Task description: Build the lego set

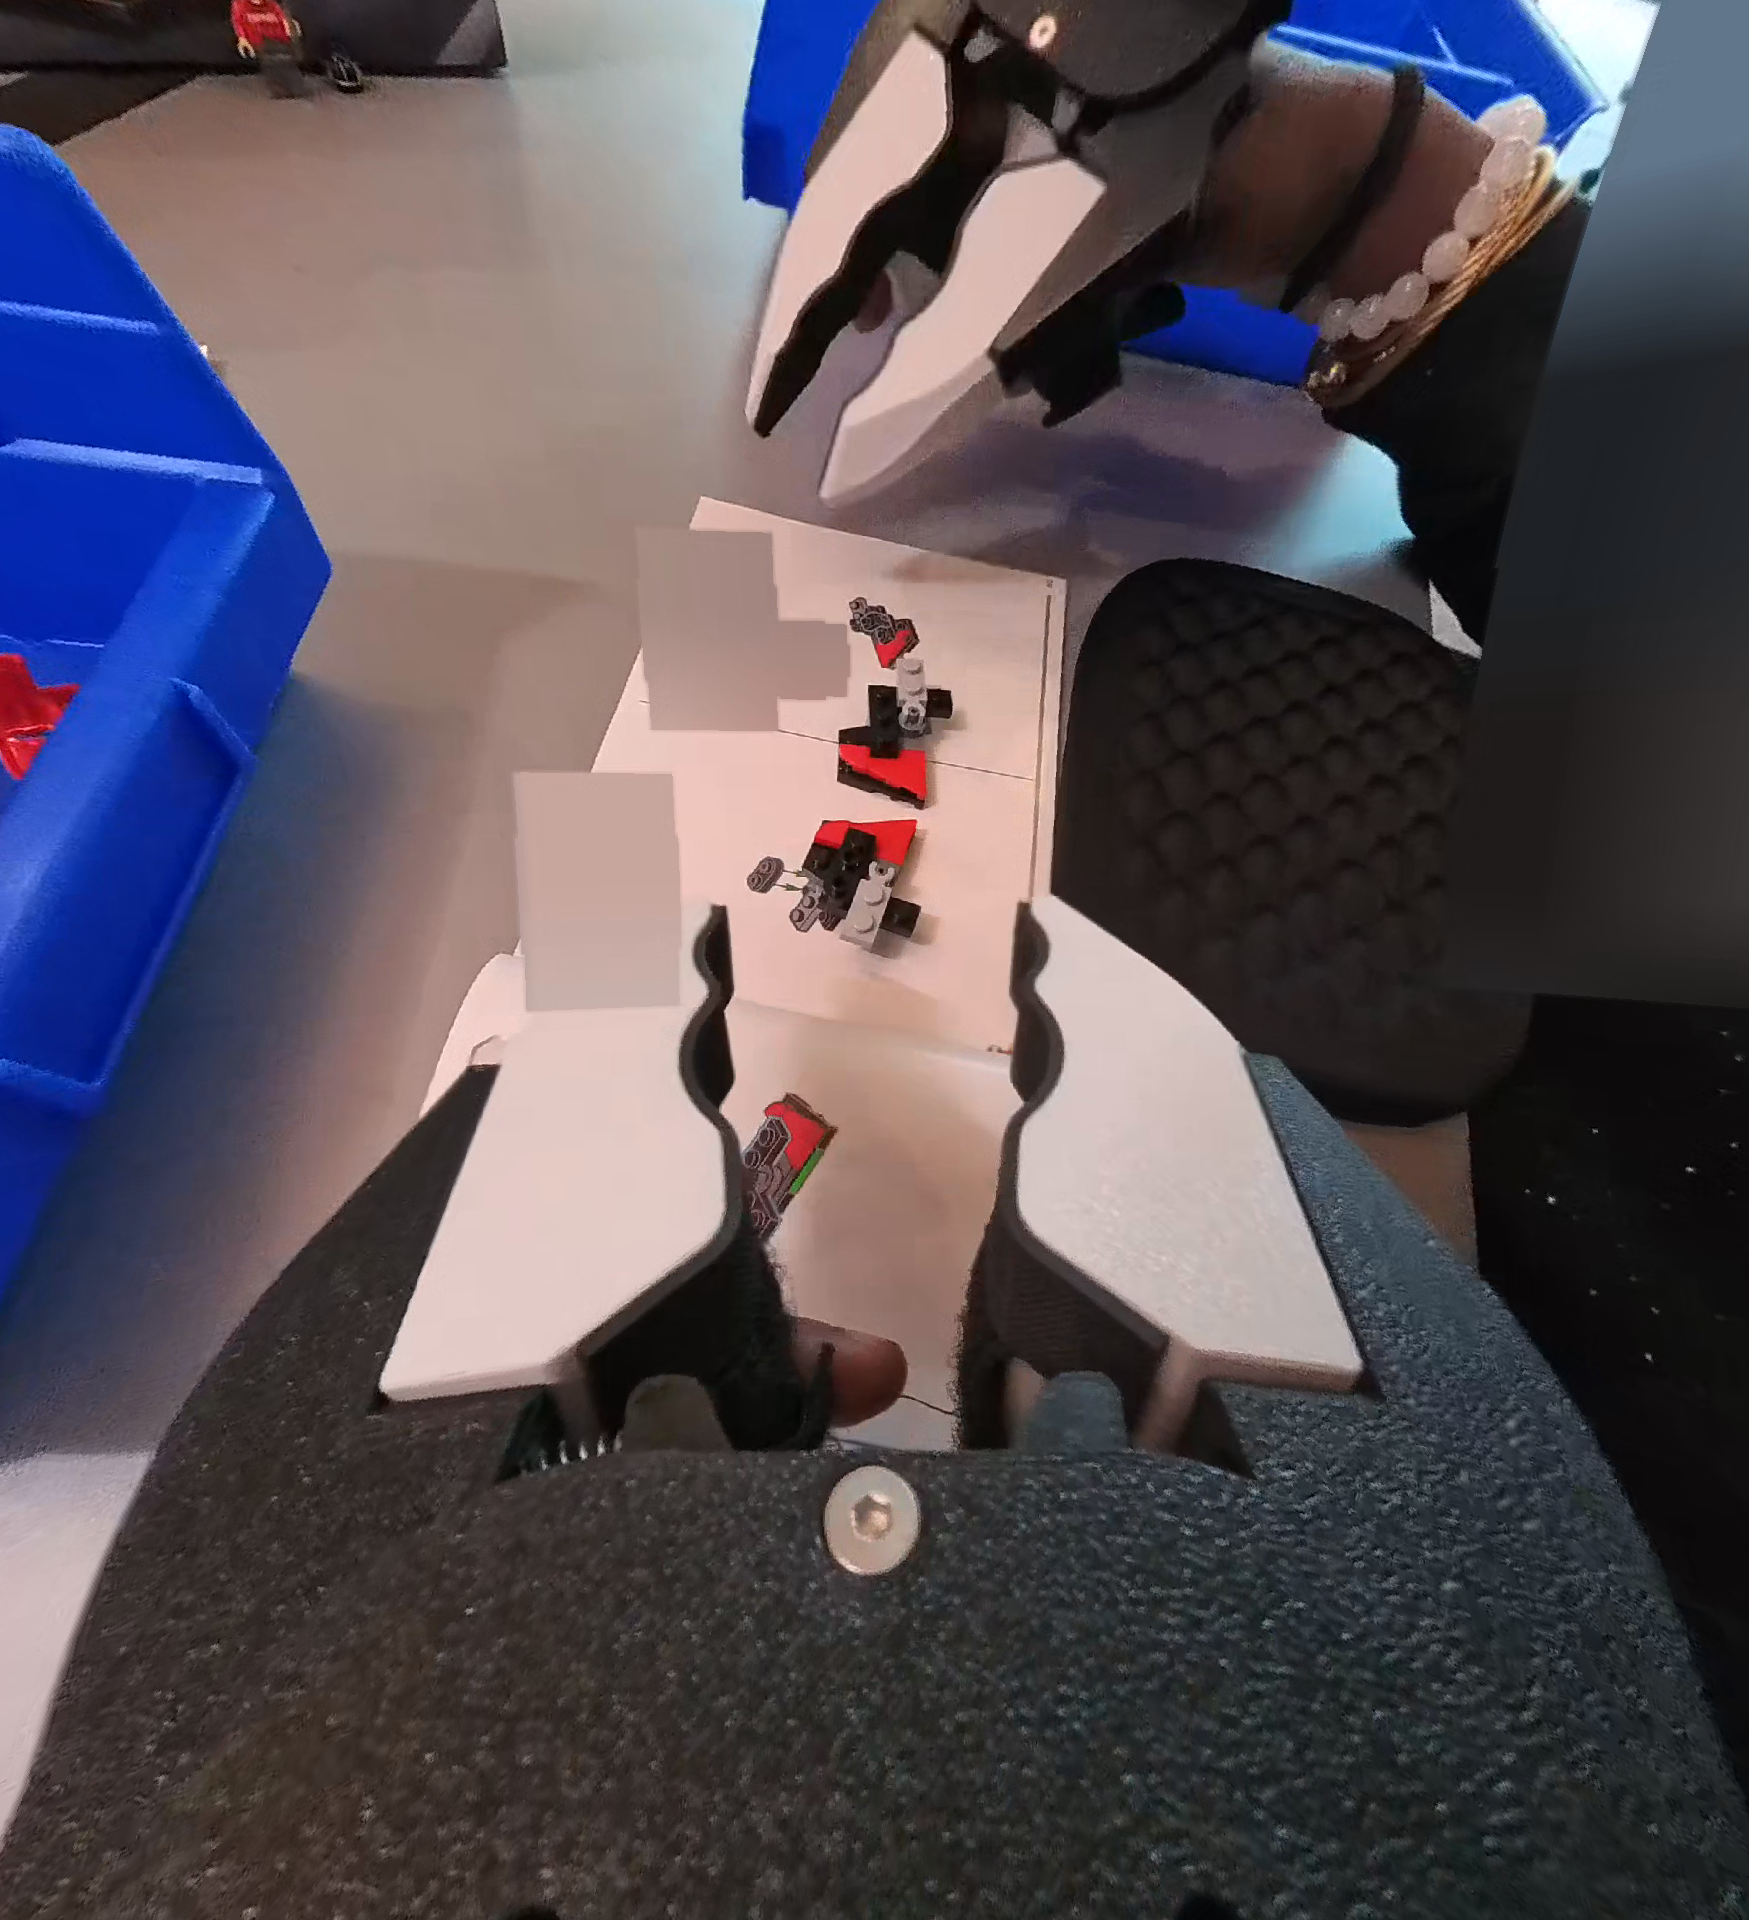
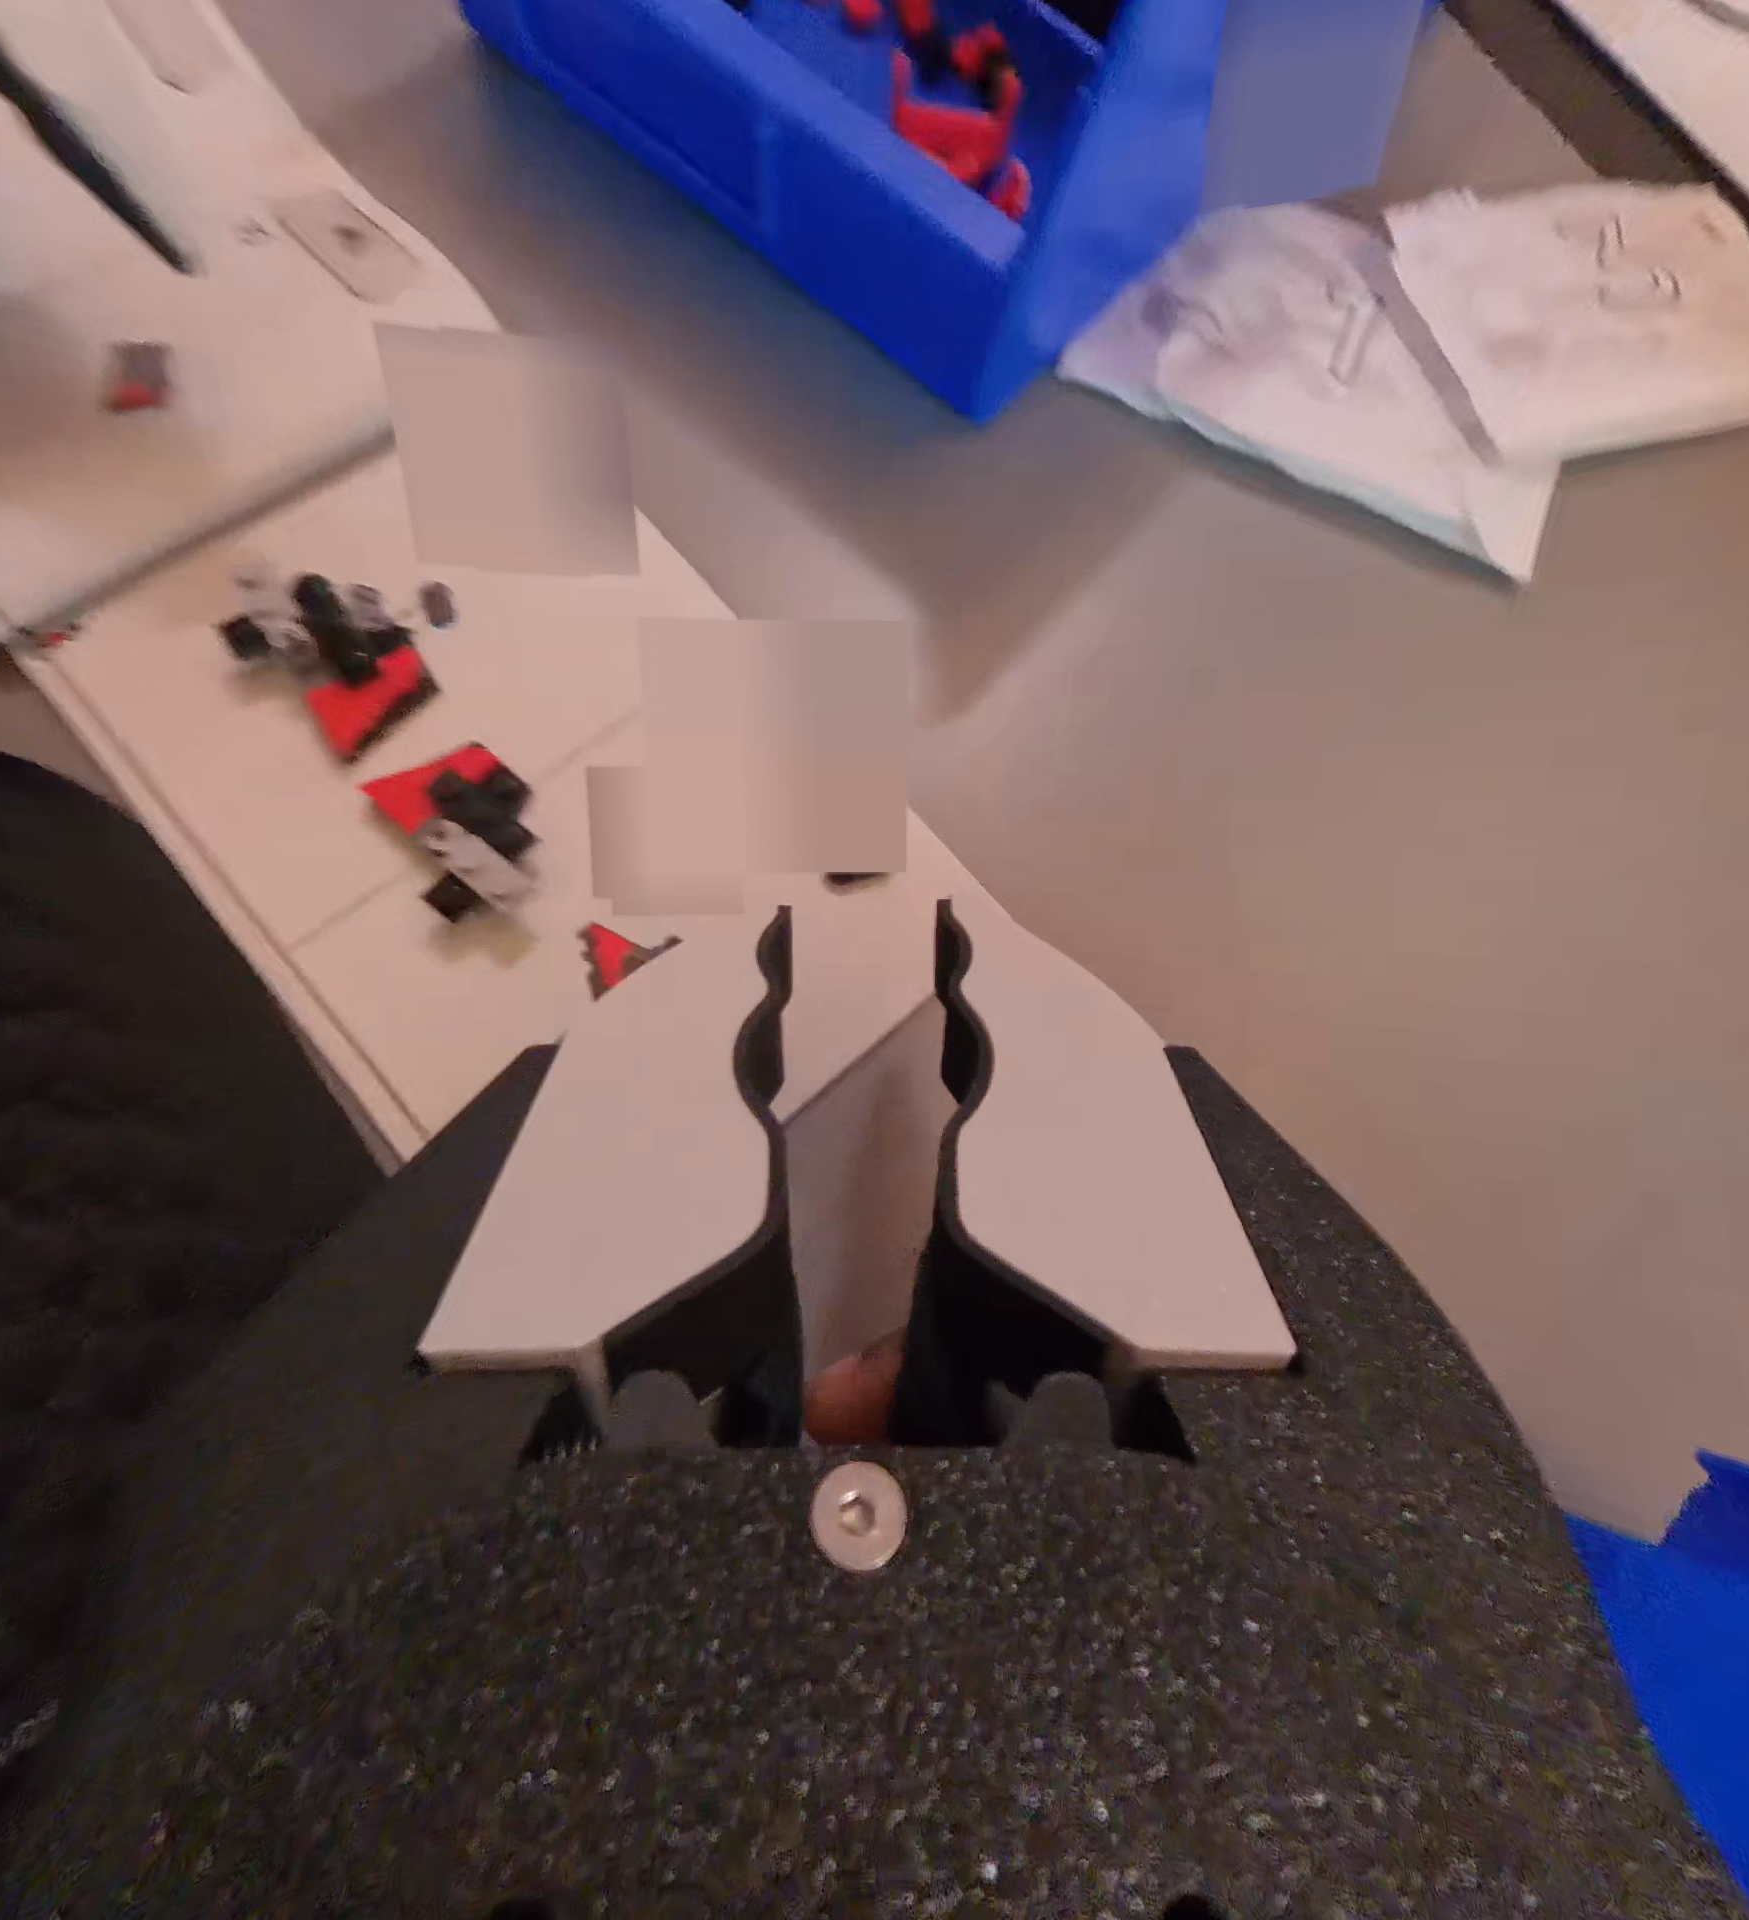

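Lego pictures fill the open instruction booklet (image 1: 953,665), which lies flat on the grey desk (image 1: 496,343): printed drawings of small builds in red, black and light grey, each a red wedge plate joined to black and grey studded pieces. Whether any of these is a real brick resting on the page cannot be told. The drawings run in a column down the page, so in the left wrist view their line leads away from the camera, lengthwise along the booklet. In the right wrist view the same booklet (image 2: 226,810) sits to the left, its long edge slanting from upper left to lower right.

Loose red pieces (image 1: 13,712) lie in a blue bin (image 1: 122,644) at the left; another blue bin (image 2: 849,208) with red and black pieces stands beyond the booklet.

The left gripper (image 1: 870,914) hovers over the near end of the booklet, jaws wide apart and holding nothing. The right gripper (image 2: 862,912) (image 1: 808,447) hangs over the far edge of the booklet, jaws parted by a narrow gap, empty. A black mesh chair seat (image 1: 1265,831) sits beside the desk.
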A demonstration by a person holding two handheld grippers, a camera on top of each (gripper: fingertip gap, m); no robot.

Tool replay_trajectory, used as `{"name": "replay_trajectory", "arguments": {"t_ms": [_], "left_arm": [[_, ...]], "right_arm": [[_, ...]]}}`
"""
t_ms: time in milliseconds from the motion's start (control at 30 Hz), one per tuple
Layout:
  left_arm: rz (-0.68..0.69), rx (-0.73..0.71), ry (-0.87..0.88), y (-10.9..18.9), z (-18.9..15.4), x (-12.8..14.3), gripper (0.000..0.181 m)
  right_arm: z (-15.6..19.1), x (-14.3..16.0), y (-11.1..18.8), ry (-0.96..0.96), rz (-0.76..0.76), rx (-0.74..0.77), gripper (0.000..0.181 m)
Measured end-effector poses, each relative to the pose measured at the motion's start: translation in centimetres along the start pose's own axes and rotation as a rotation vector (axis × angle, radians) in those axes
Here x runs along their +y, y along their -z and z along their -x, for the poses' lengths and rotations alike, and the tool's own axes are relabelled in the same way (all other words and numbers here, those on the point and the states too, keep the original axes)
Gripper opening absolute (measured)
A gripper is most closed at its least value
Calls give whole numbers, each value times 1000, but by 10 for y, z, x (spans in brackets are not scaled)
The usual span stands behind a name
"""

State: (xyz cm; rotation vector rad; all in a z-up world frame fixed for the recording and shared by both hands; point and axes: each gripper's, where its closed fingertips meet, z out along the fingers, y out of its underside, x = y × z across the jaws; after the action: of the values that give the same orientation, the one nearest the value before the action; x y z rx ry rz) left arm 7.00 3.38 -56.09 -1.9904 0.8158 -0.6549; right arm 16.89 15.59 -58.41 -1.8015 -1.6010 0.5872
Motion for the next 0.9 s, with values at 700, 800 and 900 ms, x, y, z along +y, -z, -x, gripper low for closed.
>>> {"name": "replay_trajectory", "arguments": {"t_ms": [700, 800, 900], "left_arm": [[-4, 2, -2, -10, 0, 1, 43], [3, 11, -20, -12, -4, 1, 43], [6, 8, -30, -13, -5, 2, 43]], "right_arm": [[0, 5, -37, -270, 234, 119, 9], [2, 4, -38, -147, 238, 27, 8], [13, -3, -33, 3, 193, -121, 8]]}}
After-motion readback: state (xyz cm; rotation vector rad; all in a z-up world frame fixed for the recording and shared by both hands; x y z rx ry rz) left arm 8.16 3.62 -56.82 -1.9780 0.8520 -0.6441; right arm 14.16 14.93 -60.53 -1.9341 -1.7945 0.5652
